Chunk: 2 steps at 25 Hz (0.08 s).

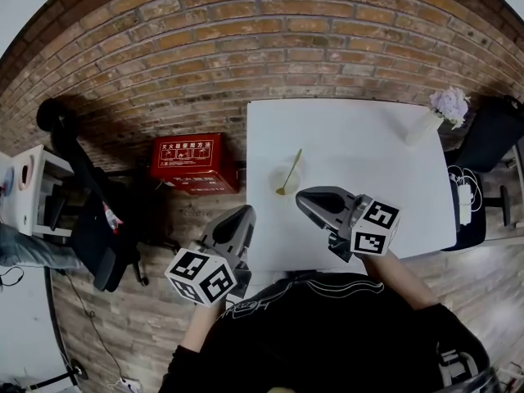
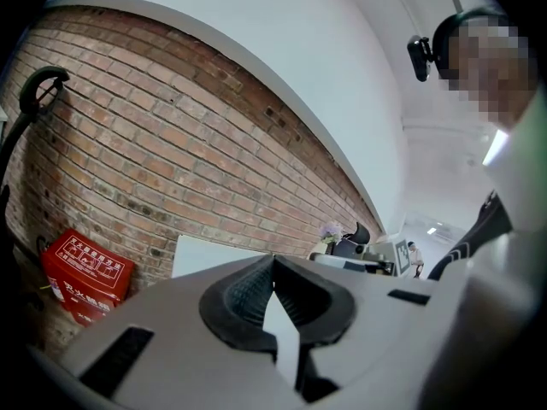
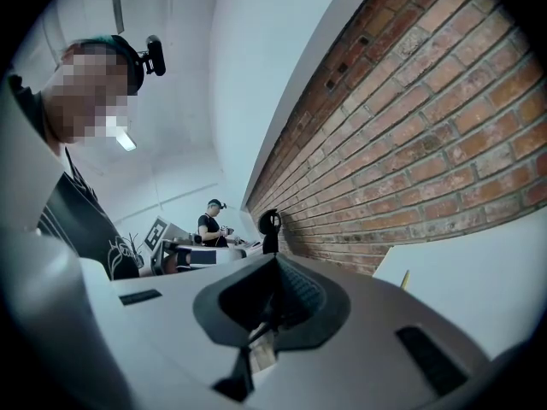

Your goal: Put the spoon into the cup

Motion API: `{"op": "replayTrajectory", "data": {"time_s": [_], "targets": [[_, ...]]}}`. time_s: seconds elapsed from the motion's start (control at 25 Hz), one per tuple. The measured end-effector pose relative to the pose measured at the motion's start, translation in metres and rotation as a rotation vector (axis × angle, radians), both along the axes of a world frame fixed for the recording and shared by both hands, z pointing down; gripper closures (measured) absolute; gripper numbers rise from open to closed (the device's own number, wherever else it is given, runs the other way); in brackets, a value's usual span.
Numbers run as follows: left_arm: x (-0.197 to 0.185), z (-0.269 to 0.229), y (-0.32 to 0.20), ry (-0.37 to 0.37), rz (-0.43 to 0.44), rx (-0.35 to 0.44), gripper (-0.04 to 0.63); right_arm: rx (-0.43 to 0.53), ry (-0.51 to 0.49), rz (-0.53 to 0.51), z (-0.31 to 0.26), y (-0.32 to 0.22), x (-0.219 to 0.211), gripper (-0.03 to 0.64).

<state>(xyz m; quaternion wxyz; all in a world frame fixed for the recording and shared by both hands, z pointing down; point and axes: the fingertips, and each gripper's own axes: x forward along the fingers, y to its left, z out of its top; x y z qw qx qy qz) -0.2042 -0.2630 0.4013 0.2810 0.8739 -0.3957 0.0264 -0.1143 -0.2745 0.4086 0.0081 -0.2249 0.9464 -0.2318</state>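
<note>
Sitting in the cup on the white table, the gold spoon leans, left gripper and right gripper both closed, empty.

Spoon in the cup
I see a slim gold spoon leaning tilted inside a clear cup, standing upright near the white table's left edge.

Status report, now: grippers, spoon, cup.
Left gripper shut, empty. Right gripper shut, empty. Spoon leaning in cup on table. Nothing in the way.
</note>
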Motion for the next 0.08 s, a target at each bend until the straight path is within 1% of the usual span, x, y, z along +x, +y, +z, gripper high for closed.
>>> {"op": "replayTrajectory", "data": {"time_s": [0.08], "targets": [[0.0015, 0.0008, 0.0014, 0.001, 0.005, -0.002, 0.591, 0.0, 0.001, 0.0, 0.0002, 0.0018, 0.0002, 0.62]]}}
